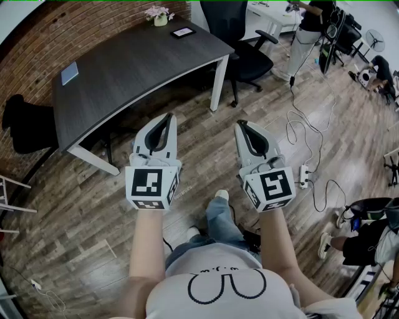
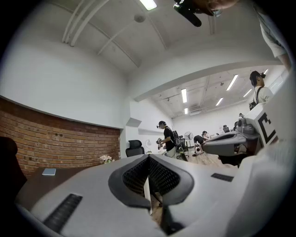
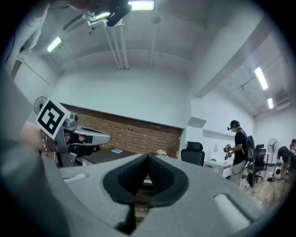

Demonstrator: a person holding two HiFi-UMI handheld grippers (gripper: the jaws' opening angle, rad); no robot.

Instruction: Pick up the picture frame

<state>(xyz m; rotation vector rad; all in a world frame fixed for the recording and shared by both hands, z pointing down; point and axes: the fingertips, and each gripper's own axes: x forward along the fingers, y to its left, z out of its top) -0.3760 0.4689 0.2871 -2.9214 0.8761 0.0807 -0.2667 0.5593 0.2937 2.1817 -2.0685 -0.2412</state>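
Observation:
A small, flat, black-edged frame [image 1: 182, 32] lies near the far edge of the dark desk [image 1: 137, 65], beside a pot of pink flowers [image 1: 159, 15]. My left gripper [image 1: 167, 117] and right gripper [image 1: 244, 125] are held side by side, level, over the wooden floor short of the desk. Both point toward the desk and are well apart from the frame. In the left gripper view the left gripper [image 2: 149, 159] has its jaws shut with nothing between them. The right gripper [image 3: 148, 159] is likewise shut and empty in the right gripper view.
A blue notebook [image 1: 69, 73] lies on the desk's left part. A black office chair [image 1: 244, 47] stands behind the desk's right end. Cables and a power strip [image 1: 305, 175] lie on the floor at right. People stand at the back right.

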